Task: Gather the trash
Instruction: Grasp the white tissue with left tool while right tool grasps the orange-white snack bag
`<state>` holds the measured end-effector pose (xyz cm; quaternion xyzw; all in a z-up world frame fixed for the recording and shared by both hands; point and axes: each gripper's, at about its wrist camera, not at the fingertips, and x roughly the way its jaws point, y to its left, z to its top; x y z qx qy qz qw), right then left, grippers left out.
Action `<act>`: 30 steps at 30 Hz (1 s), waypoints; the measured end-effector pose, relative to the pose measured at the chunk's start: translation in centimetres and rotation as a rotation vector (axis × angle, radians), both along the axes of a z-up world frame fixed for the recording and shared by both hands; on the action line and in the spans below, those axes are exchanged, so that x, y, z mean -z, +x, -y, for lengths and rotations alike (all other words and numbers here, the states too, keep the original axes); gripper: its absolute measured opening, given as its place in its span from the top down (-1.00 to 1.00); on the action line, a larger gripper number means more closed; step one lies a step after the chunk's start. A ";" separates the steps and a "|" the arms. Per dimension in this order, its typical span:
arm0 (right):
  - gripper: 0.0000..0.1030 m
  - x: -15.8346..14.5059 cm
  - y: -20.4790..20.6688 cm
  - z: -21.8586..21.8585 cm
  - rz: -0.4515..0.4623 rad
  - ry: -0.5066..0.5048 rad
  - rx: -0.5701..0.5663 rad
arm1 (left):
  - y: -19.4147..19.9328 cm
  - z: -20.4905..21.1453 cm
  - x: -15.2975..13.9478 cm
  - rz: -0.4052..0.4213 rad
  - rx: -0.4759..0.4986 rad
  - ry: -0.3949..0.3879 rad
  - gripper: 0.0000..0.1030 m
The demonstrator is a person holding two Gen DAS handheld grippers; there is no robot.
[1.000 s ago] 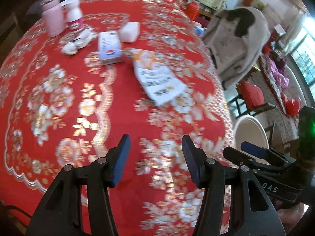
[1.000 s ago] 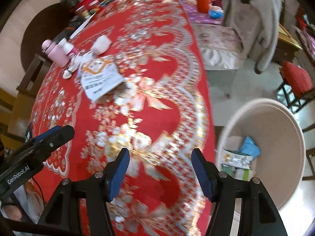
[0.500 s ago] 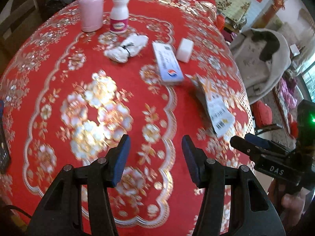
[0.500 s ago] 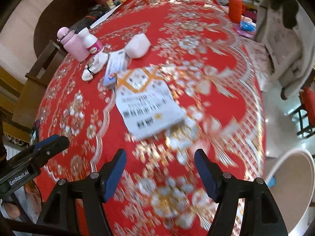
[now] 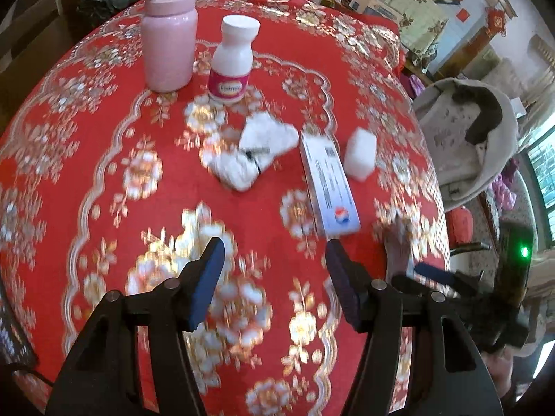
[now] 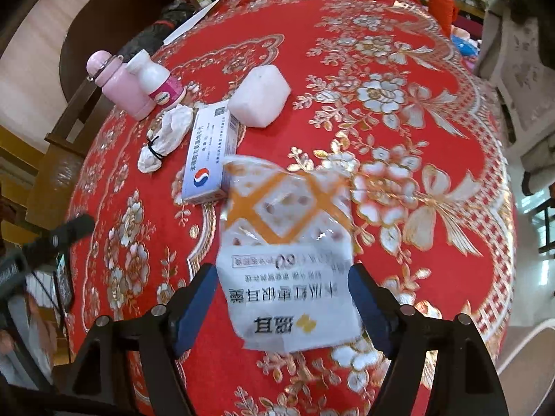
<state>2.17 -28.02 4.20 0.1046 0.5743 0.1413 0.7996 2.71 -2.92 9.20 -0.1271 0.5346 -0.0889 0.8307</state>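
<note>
A white and orange snack bag (image 6: 288, 253) lies flat on the red tablecloth (image 6: 381, 69). My right gripper (image 6: 282, 303) is open, its fingers on either side of the bag's near end. A white and blue carton (image 6: 208, 159) lies just beyond the bag; it also shows in the left wrist view (image 5: 329, 183). A crumpled white tissue wad (image 5: 253, 156) lies left of the carton. My left gripper (image 5: 274, 284) is open and empty above the cloth, short of the carton. The right gripper shows blurred at that view's right edge (image 5: 433, 277).
A pink bottle (image 5: 170, 31) and a white pill bottle (image 5: 232, 66) stand at the table's far side. A white block (image 5: 360, 152) sits right of the carton. A chair with a grey coat (image 5: 468, 131) stands off the table's right edge.
Both grippers have swung left from the bin and table edge toward the clutter. The right one closed in on the snack bag, which now lies between its fingers. Both stayed open.
</note>
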 end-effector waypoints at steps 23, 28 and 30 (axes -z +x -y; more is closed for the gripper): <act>-0.37 1.1 1.5 -0.8 0.034 -0.027 0.093 | 9.6 0.5 6.0 -0.054 0.051 0.132 0.37; -0.22 -0.6 0.7 -0.9 0.075 -0.061 0.057 | 7.8 -0.4 5.3 -0.069 0.022 0.064 0.46; -0.22 -1.0 0.3 -0.9 0.086 -0.061 0.052 | 6.6 -0.4 4.7 -0.065 0.017 0.051 0.47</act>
